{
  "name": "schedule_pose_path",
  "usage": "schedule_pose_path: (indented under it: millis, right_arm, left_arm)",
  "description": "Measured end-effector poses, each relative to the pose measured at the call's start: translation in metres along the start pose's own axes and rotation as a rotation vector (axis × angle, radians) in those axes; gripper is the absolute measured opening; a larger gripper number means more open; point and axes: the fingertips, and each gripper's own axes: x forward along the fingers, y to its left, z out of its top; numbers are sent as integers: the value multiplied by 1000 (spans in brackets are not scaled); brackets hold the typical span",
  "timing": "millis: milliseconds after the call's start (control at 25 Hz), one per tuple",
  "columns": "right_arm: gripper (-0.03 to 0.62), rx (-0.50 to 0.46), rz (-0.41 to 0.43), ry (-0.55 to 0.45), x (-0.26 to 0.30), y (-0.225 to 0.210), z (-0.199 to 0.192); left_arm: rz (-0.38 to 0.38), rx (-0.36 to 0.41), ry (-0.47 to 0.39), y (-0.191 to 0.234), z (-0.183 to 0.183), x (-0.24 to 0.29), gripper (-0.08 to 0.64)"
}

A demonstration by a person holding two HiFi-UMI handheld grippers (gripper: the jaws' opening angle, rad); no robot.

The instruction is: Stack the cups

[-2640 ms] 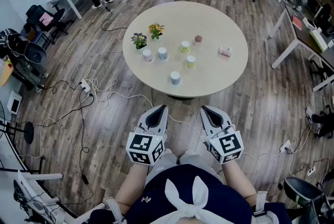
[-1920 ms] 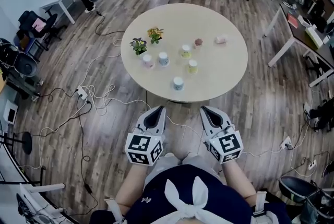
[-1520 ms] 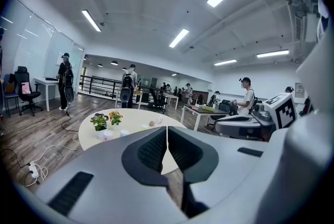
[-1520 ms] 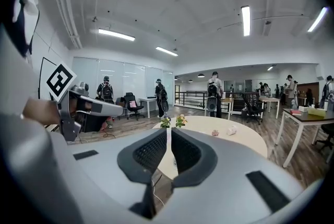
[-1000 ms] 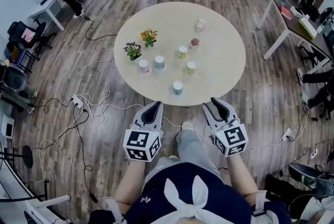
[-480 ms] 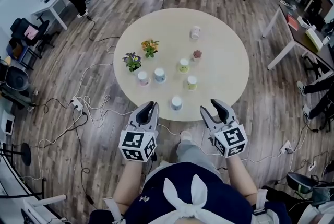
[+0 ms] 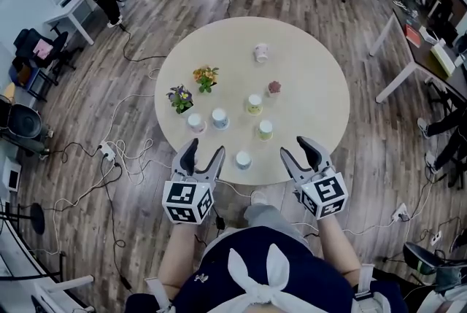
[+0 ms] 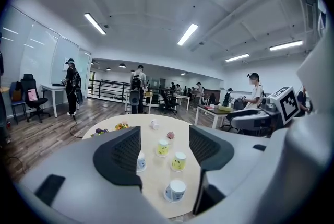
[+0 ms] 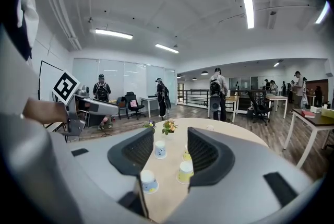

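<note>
The nearest cup stands at the bench edge, just right of the left gripper; its empty jaws have just spread wide. The right gripper, farther off, has been opening too; jaws half apart, empty.

- counter: plain beige
- near cup: white, blue print
- mid cup: pale yellow
- left gripper: grey, blk/wht marker cube
- floor: grey-brown wood planks
</note>
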Motion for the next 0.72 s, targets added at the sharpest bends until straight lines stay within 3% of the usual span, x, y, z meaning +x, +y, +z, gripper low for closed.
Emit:
schedule_pose_path:
  millis: [720]
  right_arm:
    - [225,47,73,62,43,-45,-14]
  left_arm:
    - [87,-21,83,23,-16,49,282]
